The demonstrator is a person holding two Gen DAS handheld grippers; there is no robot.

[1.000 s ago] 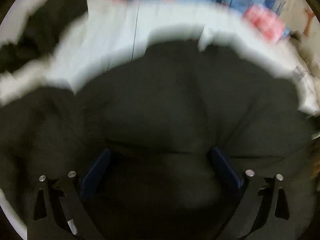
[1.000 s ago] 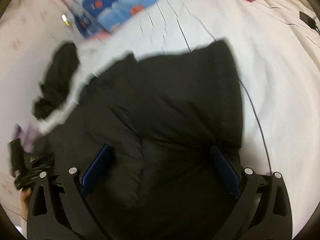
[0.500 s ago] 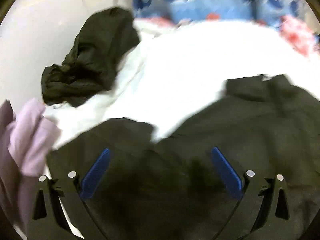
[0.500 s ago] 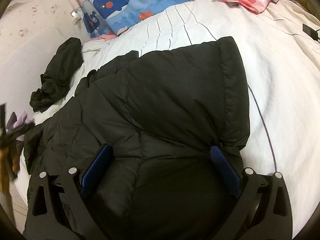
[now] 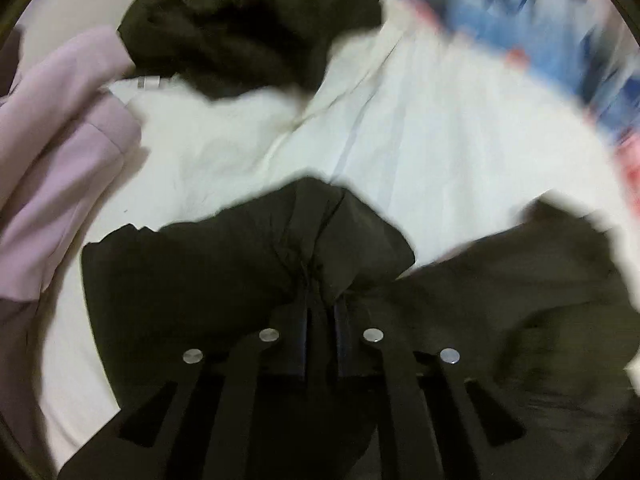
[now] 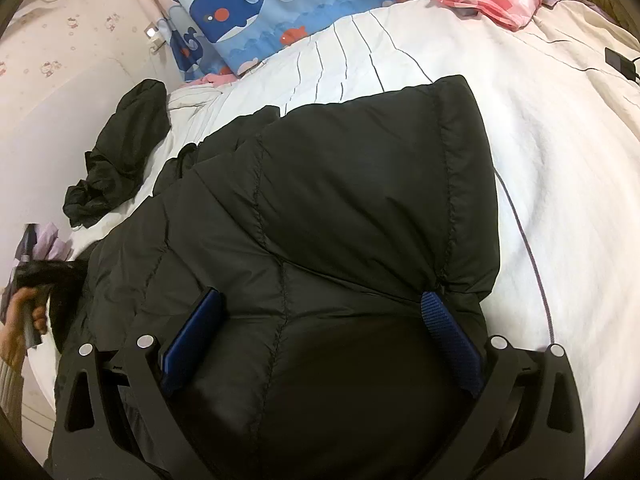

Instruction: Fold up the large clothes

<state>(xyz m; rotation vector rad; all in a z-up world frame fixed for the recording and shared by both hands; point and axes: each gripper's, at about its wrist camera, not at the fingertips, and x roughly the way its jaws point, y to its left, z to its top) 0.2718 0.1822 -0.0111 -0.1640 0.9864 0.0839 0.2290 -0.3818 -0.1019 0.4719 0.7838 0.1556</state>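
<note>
Right wrist view first: big black puffer jacket [image 6: 340,208] spread over the white bed [image 6: 560,160], one flap already laid across the body, more folds clearly left. Right gripper [image 6: 320,344] hovering over the padding, fingers wide apart, nothing pinched. Left wrist view, blurred, filling in the missing part: left gripper [image 5: 320,300] just snapped closed, clamped on a bunched jacket edge. Also seen only there up close: lilac garment [image 5: 60,160] and crumpled dark garment [image 5: 248,32]. Whale-print fabric [image 6: 256,12] sharp only from the right.
</note>
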